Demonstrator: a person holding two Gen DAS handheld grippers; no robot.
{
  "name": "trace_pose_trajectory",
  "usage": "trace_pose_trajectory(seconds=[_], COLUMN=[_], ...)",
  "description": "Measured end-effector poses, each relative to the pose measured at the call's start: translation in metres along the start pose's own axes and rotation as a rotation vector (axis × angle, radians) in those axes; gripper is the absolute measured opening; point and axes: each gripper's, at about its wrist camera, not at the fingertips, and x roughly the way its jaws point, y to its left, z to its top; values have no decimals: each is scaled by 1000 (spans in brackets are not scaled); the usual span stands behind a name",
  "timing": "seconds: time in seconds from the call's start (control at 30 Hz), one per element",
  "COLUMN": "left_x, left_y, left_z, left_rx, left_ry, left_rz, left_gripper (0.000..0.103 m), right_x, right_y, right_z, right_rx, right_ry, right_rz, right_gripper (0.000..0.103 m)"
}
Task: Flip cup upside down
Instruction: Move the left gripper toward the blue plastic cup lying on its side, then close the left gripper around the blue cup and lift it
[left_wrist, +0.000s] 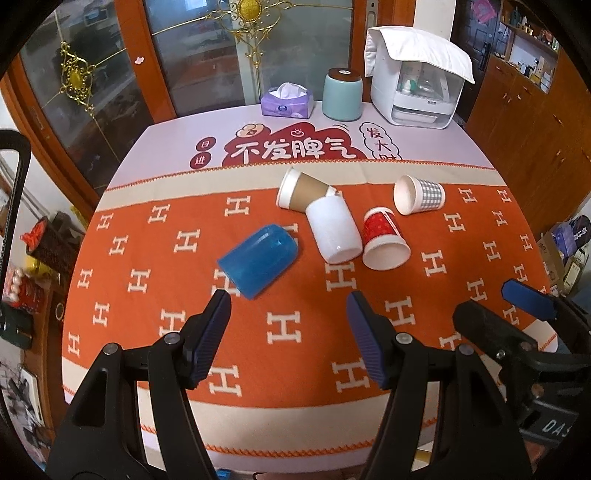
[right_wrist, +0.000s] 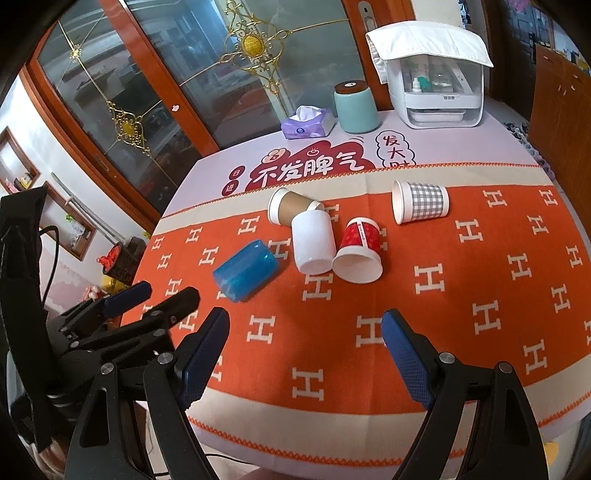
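Orange cloth with white H marks covers the table before you, and five cups lie on their sides on it. Nearest is the blue cup: it lies just ahead of your left gripper, a little to the left of its centre line, close to the left fingertip. Its long axis runs diagonally, one end toward that fingertip and the other pointing away to the right. I judge that the left hand is the nearer one. Its jaws stand wide apart and hold nothing. Your right gripper is also spread wide and empty; from it the blue cup lies ahead-left, and the red cup lies straight ahead.
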Motion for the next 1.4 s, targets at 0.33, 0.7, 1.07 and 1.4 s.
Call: trace_pose_trajectory(seconds=[0.33,0.7,1.07,1.4], left_x=[42,125,210,257], left_y=[38,46,29,8], left_z=[52,85,75,62], left_rx=[70,256,414,601], left_ry=[83,247,428,507], left_rz=[-63,-148,-194,-158], left_gripper=[63,63,63,68], right_x=[46,124,198,228], right_y=[-3,-3,-22,-37], right_z=[44,67,39,28], right_rx=[19,85,226,303], right_ry=[11,93,245,304], right_rz=[-54,-56,41,78], right_gripper=[86,86,86,85])
